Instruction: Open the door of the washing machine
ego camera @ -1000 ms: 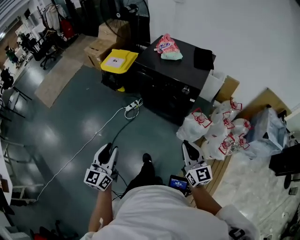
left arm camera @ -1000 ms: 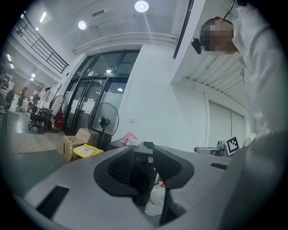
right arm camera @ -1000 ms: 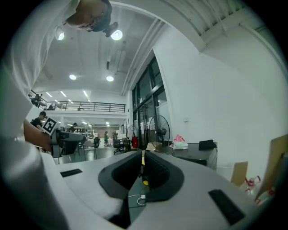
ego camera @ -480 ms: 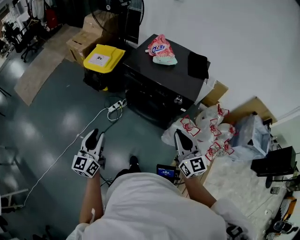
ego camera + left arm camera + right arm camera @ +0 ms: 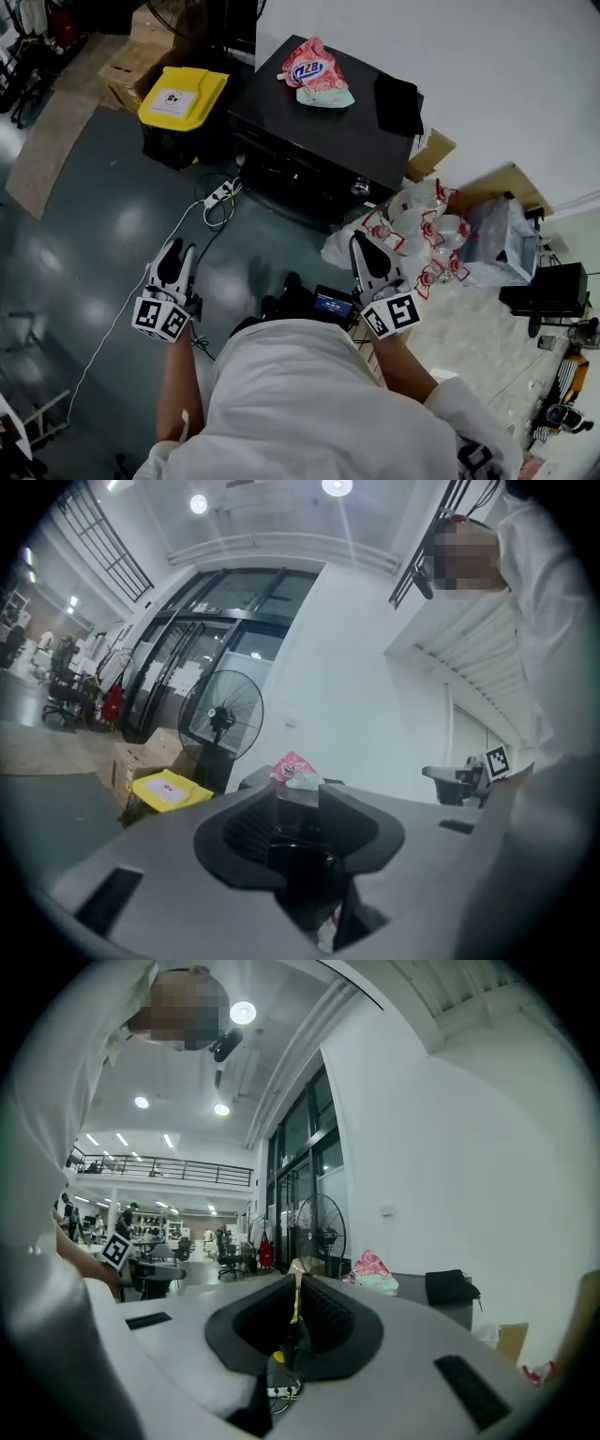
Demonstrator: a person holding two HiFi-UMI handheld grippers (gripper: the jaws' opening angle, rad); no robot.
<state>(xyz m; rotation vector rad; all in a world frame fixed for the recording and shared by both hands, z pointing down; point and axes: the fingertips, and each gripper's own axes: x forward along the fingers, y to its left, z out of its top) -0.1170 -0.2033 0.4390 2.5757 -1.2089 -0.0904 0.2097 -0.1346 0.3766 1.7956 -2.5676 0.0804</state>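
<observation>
The black washing machine point(image 5: 323, 131) stands against the white wall, its front point(image 5: 291, 187) facing me, with its door closed. A pink detergent bag point(image 5: 314, 70) and a black cloth point(image 5: 398, 101) lie on its top. My left gripper point(image 5: 174, 255) is held level over the floor, short of the machine and to its left; it is open and empty. In the left gripper view the left gripper point(image 5: 298, 797) frames the machine's dark front point(image 5: 298, 841). My right gripper point(image 5: 361, 246) is shut and empty, short of the machine's right corner. The right gripper point(image 5: 295, 1290) points past the pink detergent bag point(image 5: 372, 1270).
A yellow-lidded bin point(image 5: 178, 98) and cardboard boxes point(image 5: 131, 70) stand left of the machine. A power strip with white cable point(image 5: 220, 195) lies on the floor before it. Plastic bags with red handles point(image 5: 422, 234) pile up at its right. A standing fan point(image 5: 220, 714) is behind.
The person has walked closer to the washing machine, carrying both grippers forward. The machine now sits nearer and more central in the head view. Neither gripper's jaws have changed.
</observation>
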